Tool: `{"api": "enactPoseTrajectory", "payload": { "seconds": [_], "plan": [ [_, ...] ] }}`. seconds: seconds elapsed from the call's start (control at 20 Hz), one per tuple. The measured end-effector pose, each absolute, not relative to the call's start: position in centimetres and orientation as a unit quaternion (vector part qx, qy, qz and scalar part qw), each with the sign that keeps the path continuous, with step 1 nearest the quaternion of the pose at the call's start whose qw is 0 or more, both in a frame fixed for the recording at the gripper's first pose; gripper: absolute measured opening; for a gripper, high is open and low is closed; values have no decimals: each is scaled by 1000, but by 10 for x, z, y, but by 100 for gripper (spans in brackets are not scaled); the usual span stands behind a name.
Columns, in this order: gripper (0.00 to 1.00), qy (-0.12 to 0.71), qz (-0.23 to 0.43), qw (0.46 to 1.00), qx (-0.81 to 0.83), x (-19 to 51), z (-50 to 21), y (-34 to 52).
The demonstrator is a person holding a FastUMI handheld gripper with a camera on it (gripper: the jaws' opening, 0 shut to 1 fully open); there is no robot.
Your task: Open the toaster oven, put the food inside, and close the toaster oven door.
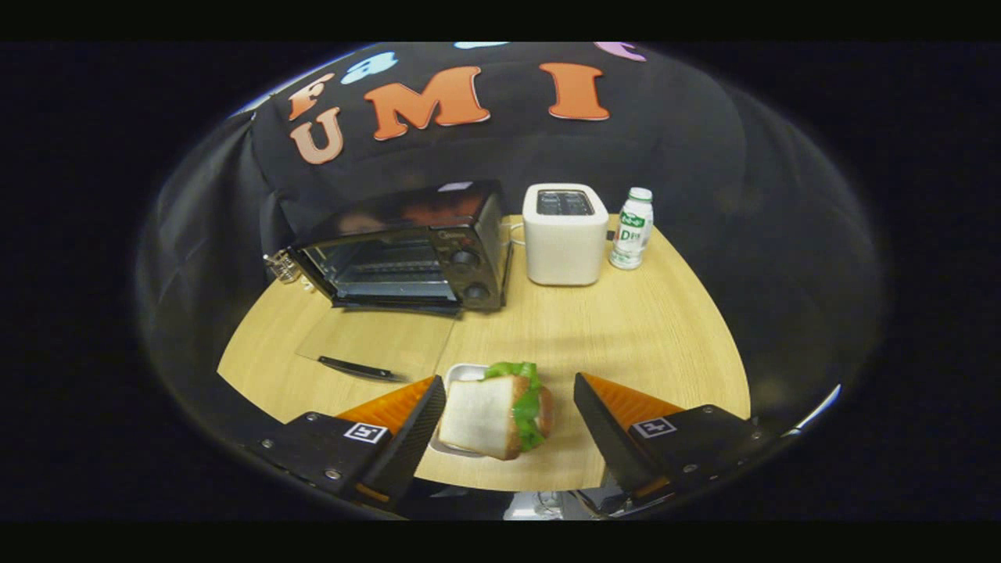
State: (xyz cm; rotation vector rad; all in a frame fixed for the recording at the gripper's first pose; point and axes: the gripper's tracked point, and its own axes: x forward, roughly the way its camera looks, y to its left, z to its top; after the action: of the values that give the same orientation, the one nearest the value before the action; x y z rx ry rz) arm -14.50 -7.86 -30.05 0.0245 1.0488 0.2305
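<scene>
A black toaster oven (414,250) stands at the back left of the round wooden table (649,336). Its glass door (379,340) is swung down flat over the table, with the dark handle (360,368) nearest me, and the wire rack inside shows. A sandwich (496,418) of white bread and green lettuce lies on a small white tray (463,374) between my fingers. My gripper (508,383) is open around it. The left finger is close against the bread, and a gap separates the right finger from the sandwich.
A white pop-up toaster (565,234) stands to the right of the oven, with a small white bottle with a green label (632,228) beside it. Bare tabletop lies between the sandwich and the oven door. The table's curved edge runs close on the right.
</scene>
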Motion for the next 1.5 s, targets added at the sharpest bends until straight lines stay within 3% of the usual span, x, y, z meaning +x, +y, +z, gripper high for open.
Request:
{"api": "enactPoseTrajectory", "payload": {
  "seconds": [0.3,0.5,0.6,0.65,0.8,1.5],
  "plan": [
    [97,564,125,809,103,-165,-356,-75],
    [84,585,121,784,171,-166,-373,-69],
    [70,595,126,766,210,-168,-376,-61],
    [58,599,131,755,232,-169,-373,-56],
    [38,587,125,759,251,-165,-367,-54],
    [36,490,132,808,299,-109,-287,-5]
  ]
}}
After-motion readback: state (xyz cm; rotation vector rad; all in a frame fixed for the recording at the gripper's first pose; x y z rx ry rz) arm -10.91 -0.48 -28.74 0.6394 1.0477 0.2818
